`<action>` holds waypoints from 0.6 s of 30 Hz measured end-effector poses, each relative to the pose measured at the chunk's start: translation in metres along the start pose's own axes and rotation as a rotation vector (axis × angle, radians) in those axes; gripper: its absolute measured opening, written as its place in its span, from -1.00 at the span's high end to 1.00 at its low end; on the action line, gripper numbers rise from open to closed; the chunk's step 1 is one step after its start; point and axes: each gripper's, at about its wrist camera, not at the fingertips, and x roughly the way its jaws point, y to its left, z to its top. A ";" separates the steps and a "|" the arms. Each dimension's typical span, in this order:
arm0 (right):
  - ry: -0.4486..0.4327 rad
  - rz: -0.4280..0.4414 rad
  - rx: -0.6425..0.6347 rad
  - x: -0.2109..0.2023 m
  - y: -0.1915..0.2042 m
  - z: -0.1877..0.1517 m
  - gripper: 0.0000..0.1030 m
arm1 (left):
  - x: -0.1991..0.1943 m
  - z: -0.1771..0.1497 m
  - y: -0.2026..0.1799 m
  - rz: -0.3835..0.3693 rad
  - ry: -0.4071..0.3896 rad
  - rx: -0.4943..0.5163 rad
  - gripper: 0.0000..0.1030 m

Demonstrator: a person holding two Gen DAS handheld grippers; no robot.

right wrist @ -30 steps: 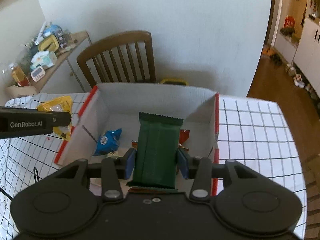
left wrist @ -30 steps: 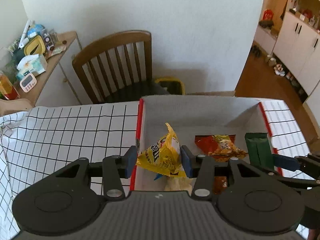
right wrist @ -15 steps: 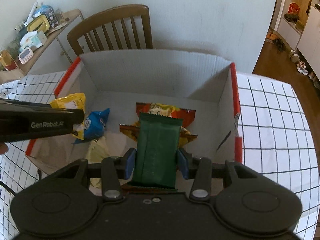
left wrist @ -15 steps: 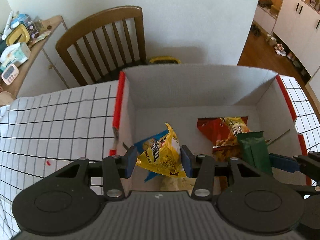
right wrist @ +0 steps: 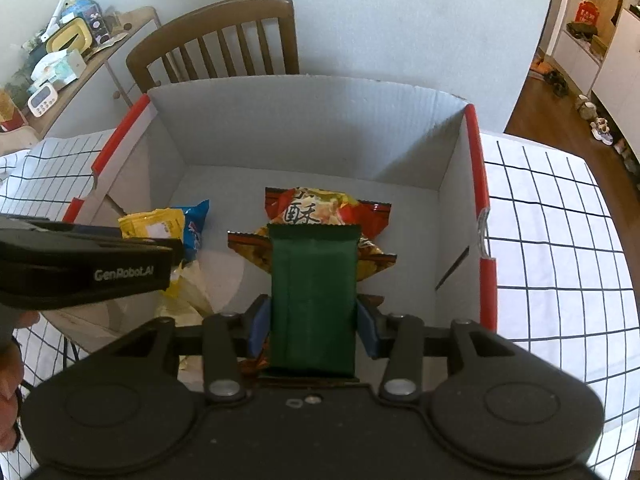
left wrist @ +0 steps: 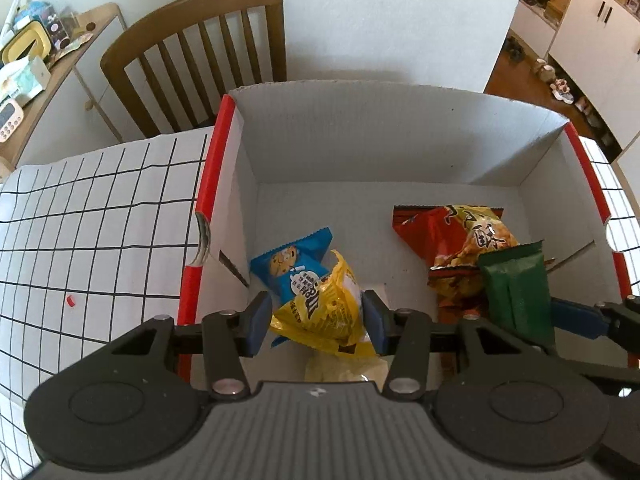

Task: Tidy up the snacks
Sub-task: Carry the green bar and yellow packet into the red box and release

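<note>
Both arms reach down into the white cardboard box (left wrist: pixel 360 136) with red edges, standing on the counter (left wrist: pixel 100 208) under a grid-checked cloth. The left hand-held gripper (left wrist: pixel 316 326) has its blue pads closed on a yellow snack bag (left wrist: pixel 324 308), just over a blue cookie packet (left wrist: pixel 292 268) on the box floor. The right hand-held gripper (right wrist: pixel 313 328) grips a green wrapper (right wrist: pixel 313 292) upright, directly above a red and orange chip bag (right wrist: pixel 320 210). A wooden chair (right wrist: pixel 224 36) stands behind the box.
</note>
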 end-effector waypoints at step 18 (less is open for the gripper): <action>-0.102 0.027 -0.010 -0.058 0.007 -0.003 -0.54 | -0.075 -0.009 0.009 -0.057 -0.097 -0.011 -0.20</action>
